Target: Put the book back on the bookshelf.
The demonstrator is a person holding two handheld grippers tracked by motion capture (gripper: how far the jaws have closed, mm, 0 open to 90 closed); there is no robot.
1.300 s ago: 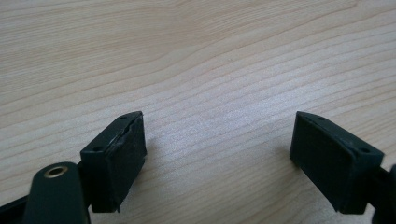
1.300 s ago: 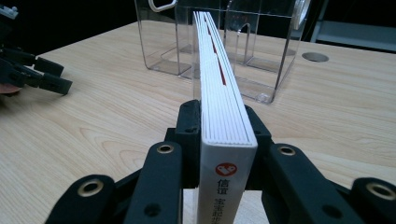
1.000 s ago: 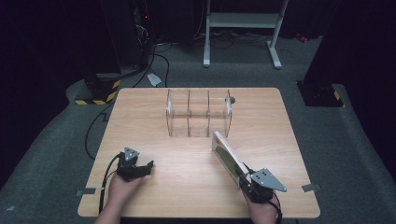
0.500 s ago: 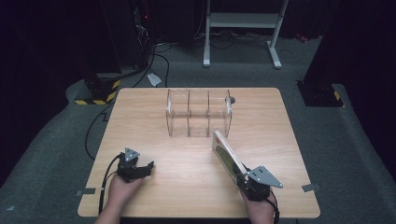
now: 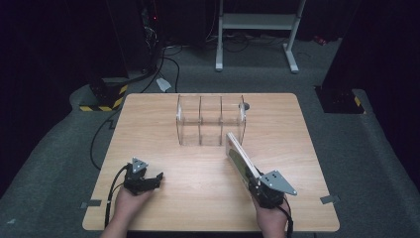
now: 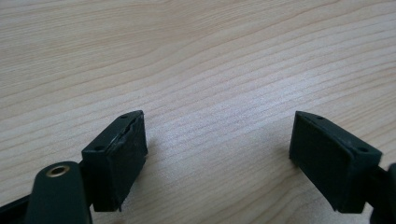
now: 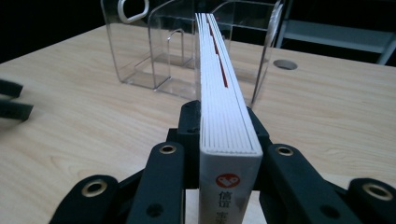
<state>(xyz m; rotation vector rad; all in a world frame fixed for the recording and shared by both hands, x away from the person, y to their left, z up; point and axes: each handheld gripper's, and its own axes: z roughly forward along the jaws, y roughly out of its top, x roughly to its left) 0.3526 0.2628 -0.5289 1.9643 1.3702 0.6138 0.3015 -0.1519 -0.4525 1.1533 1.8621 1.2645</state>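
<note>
A white book (image 5: 239, 157) stands on edge above the table's front right, pointing toward the clear rack (image 5: 210, 121). My right gripper (image 5: 253, 181) is shut on its near end. In the right gripper view the jaws clamp both covers of the book (image 7: 223, 105), spine end toward the camera, with the right gripper (image 7: 229, 128) low in the frame. Its far end reaches close to the rack (image 7: 177, 46), which has several upright dividers. My left gripper (image 5: 154, 179) rests at the front left, open. In the left gripper view only bare wood lies between its jaws (image 6: 217, 154).
The wooden table (image 5: 148, 129) has a small round hole (image 5: 246, 105) behind the rack's right end. My left gripper's jaws (image 7: 9, 100) show at the left edge of the right gripper view. Grey carpet, cables and a white stand lie beyond the table.
My right gripper and the book have crept slightly forward toward the rack. The left gripper has stayed where it was.
</note>
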